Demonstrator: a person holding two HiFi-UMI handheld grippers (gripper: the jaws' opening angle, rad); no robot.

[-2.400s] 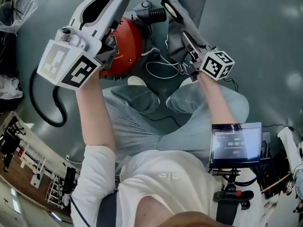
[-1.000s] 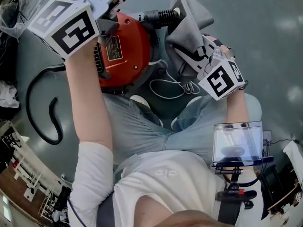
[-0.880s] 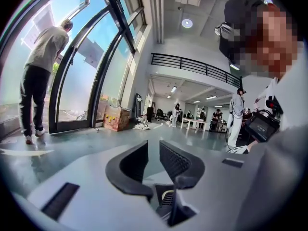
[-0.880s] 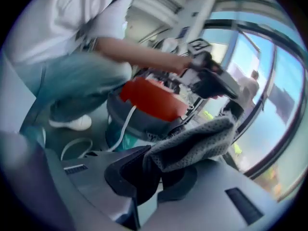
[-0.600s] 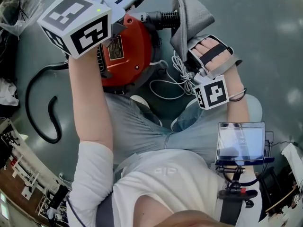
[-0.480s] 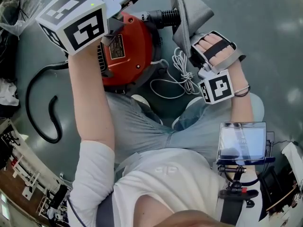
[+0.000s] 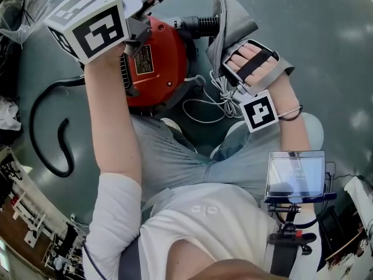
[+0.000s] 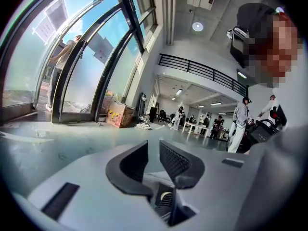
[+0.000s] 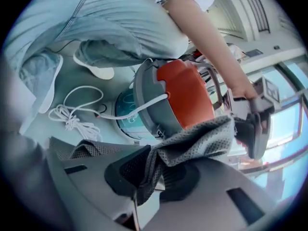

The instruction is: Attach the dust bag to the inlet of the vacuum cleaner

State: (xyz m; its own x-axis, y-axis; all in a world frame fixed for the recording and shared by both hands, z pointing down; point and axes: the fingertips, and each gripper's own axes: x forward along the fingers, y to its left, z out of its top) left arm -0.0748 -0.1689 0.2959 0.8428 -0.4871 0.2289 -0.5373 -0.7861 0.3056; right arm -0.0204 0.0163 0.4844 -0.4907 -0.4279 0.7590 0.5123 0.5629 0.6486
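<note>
The red vacuum cleaner (image 7: 156, 63) stands on the grey floor in front of the person's feet, its black ribbed inlet (image 7: 201, 23) pointing right. Beside that inlet hangs the grey mesh dust bag (image 7: 232, 17). My right gripper (image 9: 154, 170) is shut on a fold of the bag (image 9: 197, 141), just above the vacuum (image 9: 185, 95). In the head view the hand hides its jaws. My left gripper (image 8: 154, 150) is held level over the vacuum's left side (image 7: 125, 4). A gap shows between its jaws, with nothing in it.
A white power cable (image 7: 213, 101) lies coiled between the vacuum and the person's shoes (image 7: 170, 124). A thick black hose (image 7: 44, 133) curves across the floor at the left. A small screen (image 7: 294, 174) sits by the right knee. Racks (image 7: 35, 226) stand at the lower left.
My right hand has rolled over, so the marker cube now sits below the hand, and it has sunk a little with the bag. The left gripper stays over the vacuum.
</note>
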